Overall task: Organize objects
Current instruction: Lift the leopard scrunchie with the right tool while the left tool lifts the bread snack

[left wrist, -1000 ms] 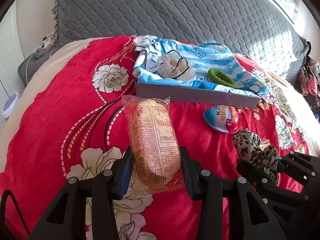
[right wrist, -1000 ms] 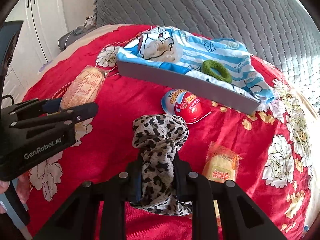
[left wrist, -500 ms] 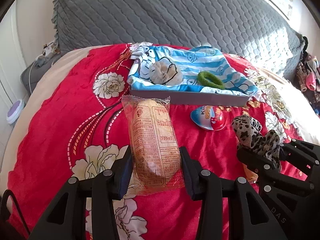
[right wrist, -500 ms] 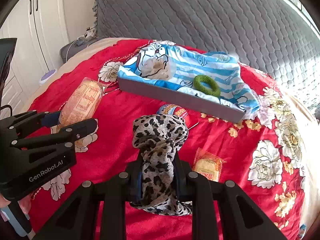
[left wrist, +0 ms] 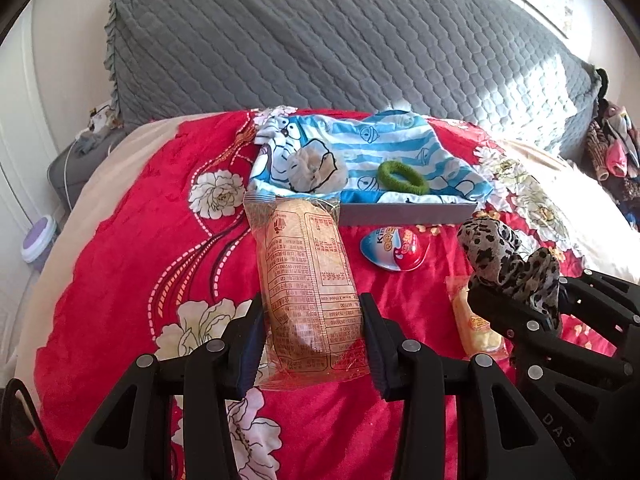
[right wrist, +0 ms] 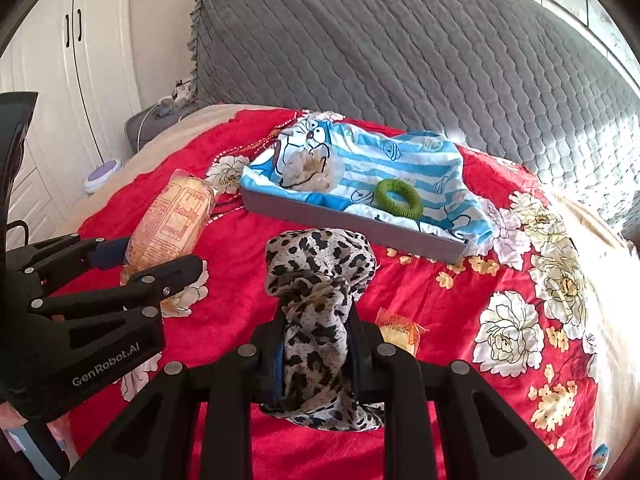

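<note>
My left gripper [left wrist: 312, 336] pinches the squashy bread pack [left wrist: 306, 280] at its bottom end; my right gripper [right wrist: 316, 354] squeezes the floppy spotted scrunchie [right wrist: 318, 280].

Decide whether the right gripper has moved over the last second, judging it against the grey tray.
Yes. In the right wrist view the right gripper, holding the leopard scarf, has risen: the grey tray now sits lower and smaller.

Both grippers were black plastic with silver rivets; the left gripper [right wrist: 160, 264] carried white "GenRobot.AI" lettering, the right gripper [left wrist: 516, 300] "DAS".

Grey quilted headboard [left wrist: 340, 48], white wardrobe [right wrist: 60, 80] beside bed
</note>
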